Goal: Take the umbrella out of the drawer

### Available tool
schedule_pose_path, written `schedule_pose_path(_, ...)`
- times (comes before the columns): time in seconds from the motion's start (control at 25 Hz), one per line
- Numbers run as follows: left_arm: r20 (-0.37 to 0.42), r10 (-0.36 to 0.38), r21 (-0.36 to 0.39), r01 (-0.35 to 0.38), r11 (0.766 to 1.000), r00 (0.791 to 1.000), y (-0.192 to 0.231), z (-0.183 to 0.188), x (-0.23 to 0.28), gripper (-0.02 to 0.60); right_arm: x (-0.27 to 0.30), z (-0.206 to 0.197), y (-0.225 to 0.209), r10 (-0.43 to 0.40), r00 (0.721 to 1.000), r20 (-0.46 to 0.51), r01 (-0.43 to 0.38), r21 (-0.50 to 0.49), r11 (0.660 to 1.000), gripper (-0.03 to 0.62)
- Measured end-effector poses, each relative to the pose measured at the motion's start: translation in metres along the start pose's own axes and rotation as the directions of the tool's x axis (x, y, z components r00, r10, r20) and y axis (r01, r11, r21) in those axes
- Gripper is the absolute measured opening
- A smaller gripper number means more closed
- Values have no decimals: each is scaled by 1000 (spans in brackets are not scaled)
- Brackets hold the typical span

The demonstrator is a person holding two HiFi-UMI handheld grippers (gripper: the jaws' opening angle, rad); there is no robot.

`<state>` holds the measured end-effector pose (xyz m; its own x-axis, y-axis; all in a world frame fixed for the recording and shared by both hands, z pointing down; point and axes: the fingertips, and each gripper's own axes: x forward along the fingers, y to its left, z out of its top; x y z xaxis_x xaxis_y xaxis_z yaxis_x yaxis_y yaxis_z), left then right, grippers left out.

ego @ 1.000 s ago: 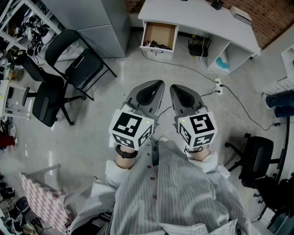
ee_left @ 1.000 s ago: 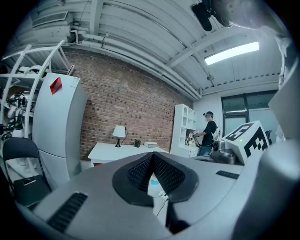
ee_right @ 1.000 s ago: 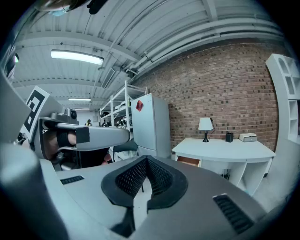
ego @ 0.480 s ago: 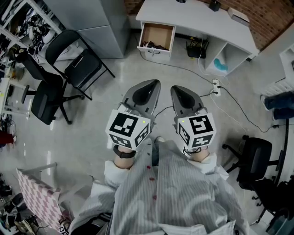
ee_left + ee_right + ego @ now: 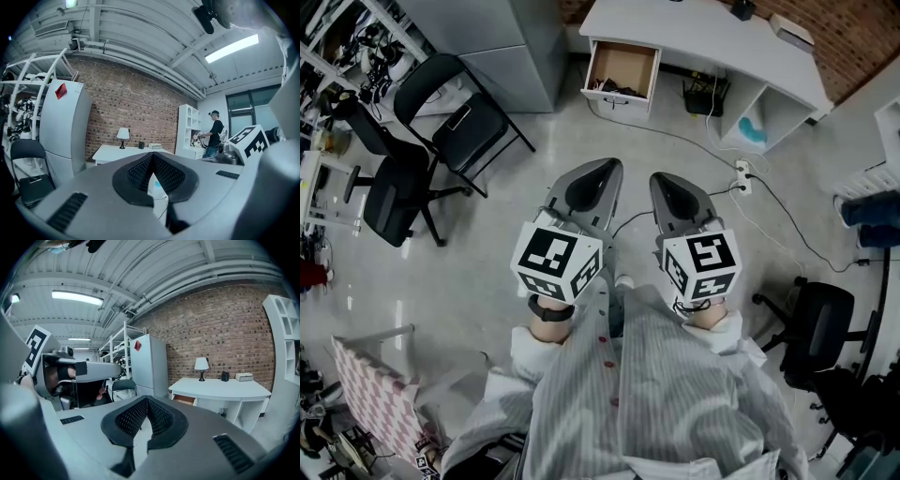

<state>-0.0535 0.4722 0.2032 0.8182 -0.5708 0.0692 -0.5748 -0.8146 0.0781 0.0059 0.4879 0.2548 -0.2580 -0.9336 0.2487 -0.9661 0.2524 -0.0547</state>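
The open wooden drawer (image 5: 623, 66) juts out of the white desk (image 5: 703, 37) at the far end of the floor. Dark items (image 5: 614, 90) lie along its front edge, and I cannot pick out an umbrella among them. My left gripper (image 5: 612, 166) and right gripper (image 5: 662, 178) are held side by side at chest height, pointing at the desk from well short of it. Both are shut with nothing between the pads (image 5: 140, 171) (image 5: 159, 416). In the right gripper view the drawer (image 5: 185, 400) shows under the desk top (image 5: 220, 387).
Two black chairs (image 5: 459, 117) (image 5: 389, 202) stand at the left beside a grey fridge (image 5: 502, 42). Cables and a power strip (image 5: 745, 178) trail over the floor right of the drawer. An office chair (image 5: 825, 328) is at the right. A person (image 5: 216, 133) stands by white shelves.
Both grippers stay shut and side by side. The desk and drawer have slid slightly up in the head view, and the left cube has shifted a little to the left.
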Motion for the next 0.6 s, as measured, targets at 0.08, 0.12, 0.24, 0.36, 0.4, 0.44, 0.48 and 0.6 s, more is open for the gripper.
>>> schedule_pose_path(0.08, -6, 7, -6, -7, 1000, 1000, 6, -3, 6, 9, 8, -1, -6, 0, 1000, -7, 0, 4, 1000, 35)
schedule_pose_path(0.12, -10, 10, -10, -10, 1000, 1000, 10, -5, 9, 9, 13, -2, -8, 1, 1000, -12, -1, 6, 1000, 35)
schedule_pose_path(0.24, -16, 18, -23, -18, 1000, 1000, 29, -7, 23, 9, 34, -3, -16, 1, 1000, -30, 0, 9, 1000, 35)
schedule_pose_path(0.36, -17, 21, -36, -21, 999, 1000, 54, -6, 42, 9, 62, 0, -27, -3, 999, -46, 4, 11, 1000, 35)
schedule_pose_path(0.4, -17, 20, -38, -21, 999, 1000, 63, -6, 50, 9, 72, 2, -32, -6, 999, -48, 6, 12, 1000, 35)
schedule_pose_path(0.44, -16, 20, -40, -21, 999, 1000, 71, -4, 59, 9, 81, 4, -37, -8, 999, -51, 8, 11, 1000, 35)
schedule_pose_path(0.48, -16, 22, -42, -22, 999, 1000, 80, -2, 68, 9, 91, 7, -42, -8, 998, -54, 9, 10, 1000, 35)
schedule_pose_path(0.6, -18, 23, -37, -24, 999, 1000, 104, 4, 99, 9, 122, 16, -62, -9, 998, -62, 9, 10, 1000, 35)
